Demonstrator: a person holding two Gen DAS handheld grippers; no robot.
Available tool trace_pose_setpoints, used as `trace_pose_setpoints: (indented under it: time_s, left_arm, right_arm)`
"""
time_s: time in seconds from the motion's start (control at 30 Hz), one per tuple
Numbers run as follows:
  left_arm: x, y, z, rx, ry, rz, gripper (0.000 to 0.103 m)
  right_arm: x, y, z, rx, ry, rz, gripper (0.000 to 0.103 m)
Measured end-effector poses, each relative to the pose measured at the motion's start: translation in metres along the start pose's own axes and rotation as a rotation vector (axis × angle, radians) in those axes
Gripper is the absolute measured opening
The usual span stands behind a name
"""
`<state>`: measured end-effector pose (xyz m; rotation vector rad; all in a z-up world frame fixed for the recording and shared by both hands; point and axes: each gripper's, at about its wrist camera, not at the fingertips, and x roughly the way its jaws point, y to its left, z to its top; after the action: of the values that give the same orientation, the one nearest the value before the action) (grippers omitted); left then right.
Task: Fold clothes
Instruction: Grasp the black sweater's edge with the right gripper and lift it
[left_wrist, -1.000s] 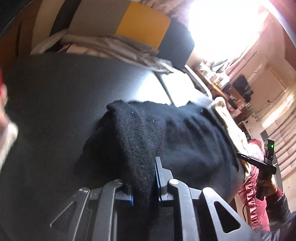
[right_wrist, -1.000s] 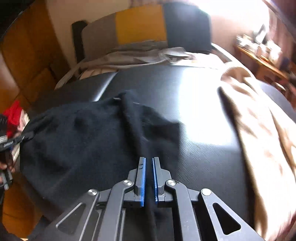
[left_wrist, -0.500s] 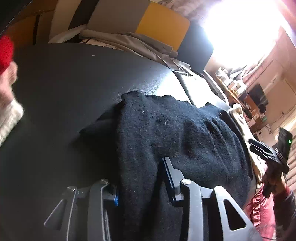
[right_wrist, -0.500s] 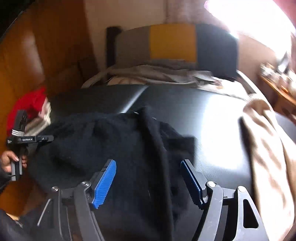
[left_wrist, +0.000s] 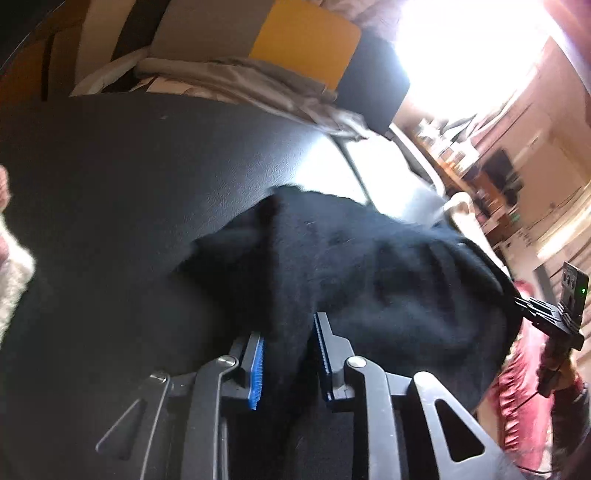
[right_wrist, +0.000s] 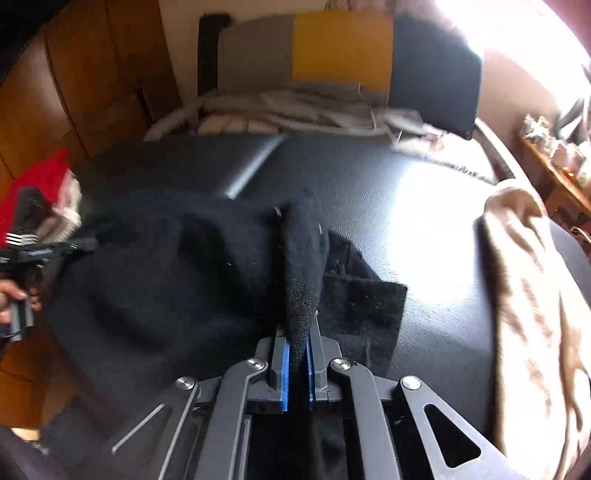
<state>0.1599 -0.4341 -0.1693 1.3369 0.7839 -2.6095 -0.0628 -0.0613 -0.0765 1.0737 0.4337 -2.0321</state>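
Black fuzzy knit garment (left_wrist: 369, 280) on black leather-look table (left_wrist: 129, 177); left claw (left_wrist: 286, 354) just closing on a fold, right claw (right_wrist: 297, 354) clamped tight on another.

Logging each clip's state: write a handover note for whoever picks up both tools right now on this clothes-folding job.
Left tool: jaws have just been closing, pinching a ridge of the black sweater.
Right tool: just reclosed, shut on another fold of the same sweater.
Sweater lies bunched on the black table; beige garment waits at its right.
Done: both grips taken.
Left: complete the fold, then probably the beige piece.
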Motion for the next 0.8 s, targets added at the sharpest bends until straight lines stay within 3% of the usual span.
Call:
trace_pose_setpoints:
  time_s: [0.17, 0.27, 0.37, 0.4, 0.43, 0.47, 0.6, 0.67, 0.73, 0.8]
  left_arm:
    - [-0.001, -0.009, -0.004, 0.053, 0.040, -0.012, 0.023]
    - [-0.017, -0.016, -0.004, 0.114, 0.005, -0.006, 0.031]
    - [-0.027, -0.014, 0.005, 0.129, -0.047, 0.011, 0.035]
    - [-0.027, -0.012, 0.010, 0.121, -0.057, 0.022, 0.035]
    - [-0.026, -0.010, 0.015, 0.112, -0.067, 0.033, 0.036]
    - [-0.025, -0.010, 0.019, 0.107, -0.074, 0.032, 0.037]
    - [-0.015, -0.012, 0.037, 0.113, -0.097, 0.060, 0.052]
    - [-0.010, -0.011, 0.042, 0.108, -0.101, 0.072, 0.076]
    - [-0.003, -0.008, 0.047, 0.093, -0.092, 0.073, 0.083]
    - [0.007, -0.005, 0.054, 0.081, -0.079, 0.068, 0.083]
  right_arm:
    - [0.028, -0.031, -0.044, 0.191, 0.095, 0.012, 0.007]
    - [0.024, -0.040, -0.053, 0.255, 0.063, 0.090, 0.009]
    - [0.008, -0.041, -0.048, 0.230, 0.031, 0.078, 0.039]
    - [0.002, -0.039, -0.042, 0.214, 0.008, 0.071, 0.056]
    - [-0.003, -0.038, -0.037, 0.198, -0.015, 0.063, 0.066]
    - [-0.006, -0.036, -0.029, 0.186, -0.038, 0.062, 0.069]
    - [0.016, -0.027, 0.014, 0.157, -0.083, 0.090, 0.072]
    - [0.038, -0.022, 0.033, 0.144, -0.062, 0.106, 0.072]
    - [0.060, -0.017, 0.043, 0.147, -0.024, 0.102, 0.072]
    - [0.080, -0.016, 0.044, 0.160, 0.015, 0.083, 0.072]
